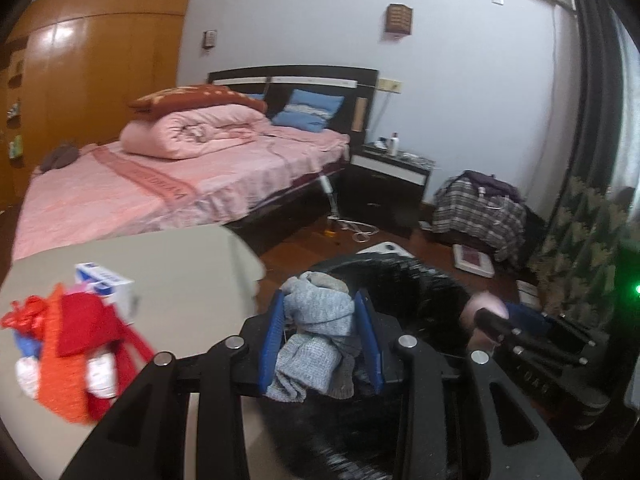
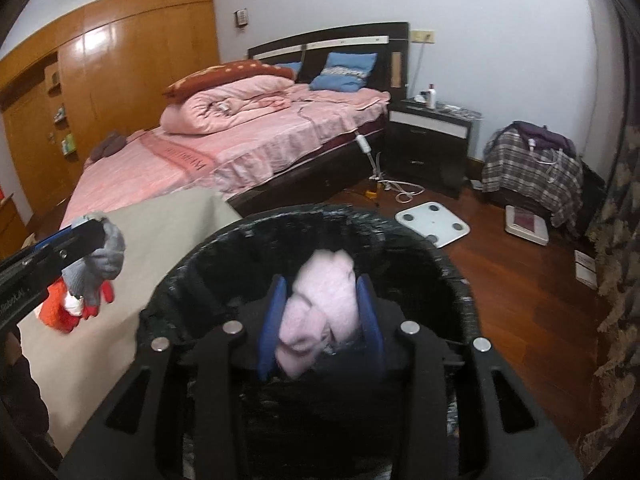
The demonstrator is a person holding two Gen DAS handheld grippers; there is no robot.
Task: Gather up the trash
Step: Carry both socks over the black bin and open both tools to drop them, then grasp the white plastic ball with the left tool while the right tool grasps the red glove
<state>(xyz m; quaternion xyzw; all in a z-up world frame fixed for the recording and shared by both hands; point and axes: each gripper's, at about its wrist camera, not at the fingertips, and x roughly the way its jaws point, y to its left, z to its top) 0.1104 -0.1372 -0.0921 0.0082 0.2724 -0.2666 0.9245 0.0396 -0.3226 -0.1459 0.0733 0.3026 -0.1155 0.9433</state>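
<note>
Left gripper (image 1: pixel 320 340) jaws grasp grey cloth (image 1: pixel 316 344); right gripper (image 2: pixel 322 324) jaws flank pink cloth (image 2: pixel 320 312) above bin (image 2: pixel 460 280).

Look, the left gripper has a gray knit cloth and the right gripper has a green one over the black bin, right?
Not quite. The cloth in the right gripper is pale pink, not green, as the right wrist view shows. The rest holds: the left gripper has a gray knit cloth, and the black bin is below.
</note>
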